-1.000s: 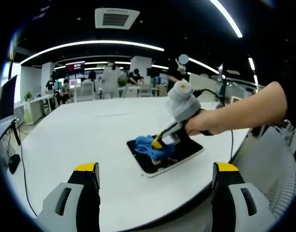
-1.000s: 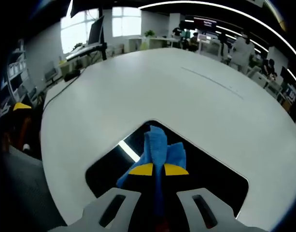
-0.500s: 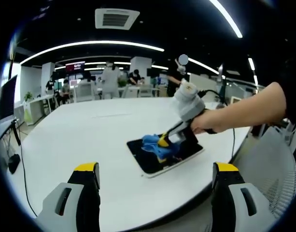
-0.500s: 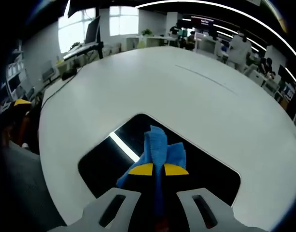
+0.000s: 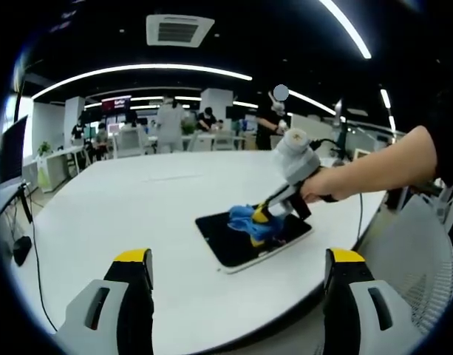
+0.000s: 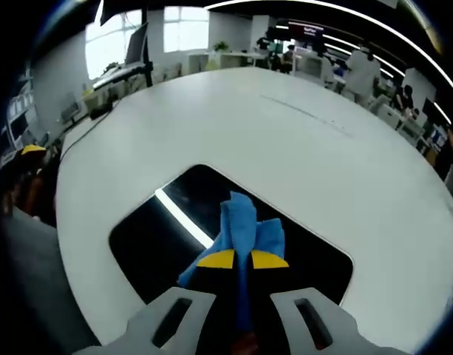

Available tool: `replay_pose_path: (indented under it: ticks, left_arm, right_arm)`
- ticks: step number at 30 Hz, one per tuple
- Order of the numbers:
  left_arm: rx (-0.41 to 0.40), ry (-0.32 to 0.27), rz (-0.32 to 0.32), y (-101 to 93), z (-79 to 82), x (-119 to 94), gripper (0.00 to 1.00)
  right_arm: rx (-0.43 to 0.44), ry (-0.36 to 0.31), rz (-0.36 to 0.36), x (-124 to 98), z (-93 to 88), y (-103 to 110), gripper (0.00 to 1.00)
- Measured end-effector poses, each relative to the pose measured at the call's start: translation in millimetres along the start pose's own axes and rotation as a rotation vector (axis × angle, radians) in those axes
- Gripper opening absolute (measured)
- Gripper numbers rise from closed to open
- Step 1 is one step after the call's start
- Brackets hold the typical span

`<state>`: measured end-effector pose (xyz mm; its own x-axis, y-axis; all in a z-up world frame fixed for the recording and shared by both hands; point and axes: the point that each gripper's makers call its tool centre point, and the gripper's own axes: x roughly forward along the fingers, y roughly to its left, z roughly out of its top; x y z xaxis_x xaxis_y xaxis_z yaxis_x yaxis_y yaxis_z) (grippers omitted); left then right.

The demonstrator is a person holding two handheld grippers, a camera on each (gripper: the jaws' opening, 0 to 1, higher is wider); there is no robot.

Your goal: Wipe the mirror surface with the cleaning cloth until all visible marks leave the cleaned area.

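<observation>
right gripper (image 6: 236, 259) has its yellow-tipped jaws pinched on the blue cleaning cloth (image 6: 241, 225), the cloth bunched between them and fanning out ahead onto the mirror (image 6: 159, 240). mirror is a dark rounded rectangle lying flat on the white table (image 6: 300, 148), near the table's close edge, reflecting a bright ceiling light strip as a thin white line on its glass. in the left gripper view the same setup shows from the side — the right gripper (image 5: 260, 217) comes down at an angle from a person's hand (image 5: 320, 185), cloth (image 5: 250, 222) pressed on the far half of the mirror (image 5: 244, 240), table (image 5: 123, 200) bare around it. left gripper (image 5: 238, 259) hangs in front of the table's near edge, well apart from the mirror, jaws spread wide with nothing between them. cannot tell from either view whether marks are left on the glass — too dark and small. background is an open office with desks, monitors and people standing far off behind the table.
</observation>
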<state>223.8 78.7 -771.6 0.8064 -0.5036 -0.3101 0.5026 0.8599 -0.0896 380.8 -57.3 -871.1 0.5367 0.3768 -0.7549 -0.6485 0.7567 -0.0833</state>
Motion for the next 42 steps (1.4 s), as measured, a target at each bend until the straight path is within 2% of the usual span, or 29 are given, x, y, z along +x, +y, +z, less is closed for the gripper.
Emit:
replay_pose_path:
  ticks: [16,42]
  left_arm:
    - [0.001,-0.004,0.0,0.4,0.6,0.2,0.96]
    - [0.002,0.001,0.004,0.9,-0.4,0.4,0.96]
  right_arm:
    - [0.029,0.013,-0.046,-10.5,-18.2,-29.0,0.0]
    - [0.078,0.024,-0.098,-32.7,-41.6,-51.6,0.0]
